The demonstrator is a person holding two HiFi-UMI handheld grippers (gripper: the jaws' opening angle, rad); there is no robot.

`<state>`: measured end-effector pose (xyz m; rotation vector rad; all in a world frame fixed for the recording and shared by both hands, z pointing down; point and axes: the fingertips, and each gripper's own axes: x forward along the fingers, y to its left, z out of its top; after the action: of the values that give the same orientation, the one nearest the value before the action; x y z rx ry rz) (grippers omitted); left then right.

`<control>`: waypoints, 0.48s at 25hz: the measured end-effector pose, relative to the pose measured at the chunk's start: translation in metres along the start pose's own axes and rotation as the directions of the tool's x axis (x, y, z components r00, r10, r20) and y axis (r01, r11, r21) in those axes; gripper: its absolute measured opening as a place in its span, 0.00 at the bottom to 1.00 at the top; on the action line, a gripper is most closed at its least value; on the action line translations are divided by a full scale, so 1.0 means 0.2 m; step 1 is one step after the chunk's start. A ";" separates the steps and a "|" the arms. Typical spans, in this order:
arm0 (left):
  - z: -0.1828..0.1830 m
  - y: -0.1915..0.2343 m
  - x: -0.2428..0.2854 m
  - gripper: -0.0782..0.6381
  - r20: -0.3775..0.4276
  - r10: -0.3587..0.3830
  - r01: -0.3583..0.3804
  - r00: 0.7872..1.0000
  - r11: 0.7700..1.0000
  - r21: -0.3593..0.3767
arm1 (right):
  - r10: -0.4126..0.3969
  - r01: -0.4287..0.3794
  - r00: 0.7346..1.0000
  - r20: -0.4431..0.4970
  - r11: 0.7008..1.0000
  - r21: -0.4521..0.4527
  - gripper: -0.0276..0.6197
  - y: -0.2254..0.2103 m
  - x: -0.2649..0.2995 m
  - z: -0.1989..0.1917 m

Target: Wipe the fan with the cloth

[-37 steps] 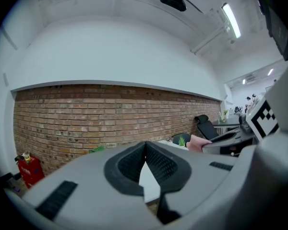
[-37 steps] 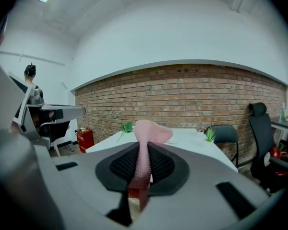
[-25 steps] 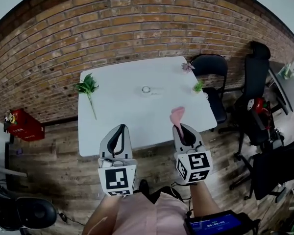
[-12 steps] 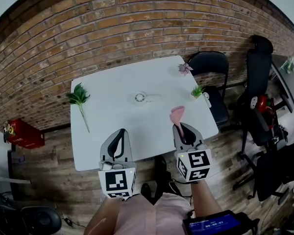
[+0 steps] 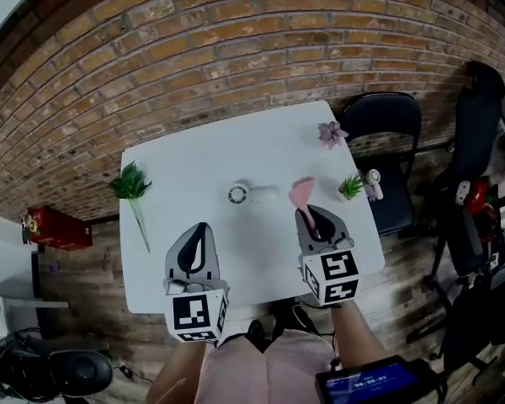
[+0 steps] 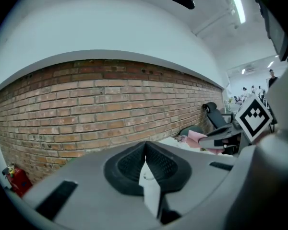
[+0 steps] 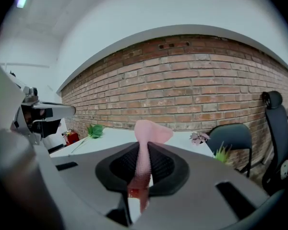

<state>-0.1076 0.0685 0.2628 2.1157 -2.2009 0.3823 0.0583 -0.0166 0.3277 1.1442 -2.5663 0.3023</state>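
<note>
A small round white fan (image 5: 239, 194) lies near the middle of the white table (image 5: 194, 154). My right gripper (image 5: 308, 215) is shut on a pink cloth (image 5: 301, 192), which sticks up and forward out of its jaws, to the right of the fan and apart from it. In the right gripper view the cloth (image 7: 147, 137) stands pinched between the jaws of that gripper (image 7: 142, 152). My left gripper (image 5: 199, 228) hovers over the table's near part, short of the fan, jaws shut with nothing in them (image 6: 145, 151).
A green leafy sprig (image 5: 132, 185) lies at the table's left edge. A pink flower (image 5: 330, 133) and a small potted plant (image 5: 351, 186) sit along its right edge. A black chair (image 5: 389, 129) stands right of the table, a brick wall (image 5: 236, 49) behind it.
Both grippers have moved forward from the table's near edge to over its surface, the right one carrying the cloth closer to the fan. Jaws unchanged.
</note>
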 end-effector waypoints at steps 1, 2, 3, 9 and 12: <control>0.01 0.00 0.03 0.13 -0.004 0.017 -0.017 1.000 1.000 0.002 | 0.016 -0.016 1.000 -0.003 1.000 -0.007 0.11 -0.02 0.04 0.01; 0.02 0.01 0.06 0.13 -0.007 0.033 -0.033 0.999 0.999 0.004 | 0.033 -0.033 0.999 -0.006 0.999 -0.014 0.11 -0.04 0.09 0.02; 0.04 0.01 0.09 0.13 -0.007 0.046 -0.046 0.999 0.999 0.007 | 0.050 -0.050 0.999 -0.008 0.999 -0.022 0.11 -0.06 0.13 0.04; 0.17 0.05 0.19 0.13 0.026 0.111 -0.111 0.993 0.994 0.008 | 0.111 -0.113 0.994 -0.020 0.990 -0.087 0.11 -0.11 0.30 0.15; 0.22 0.12 0.23 0.13 0.057 0.138 -0.138 0.989 0.990 0.006 | 0.123 -0.125 0.992 -0.022 0.986 -0.108 0.11 -0.12 0.36 0.21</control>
<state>-0.1292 0.0142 0.2267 2.0086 -2.3900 0.3468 0.0219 -0.0951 0.3165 0.9426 -2.6108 0.1955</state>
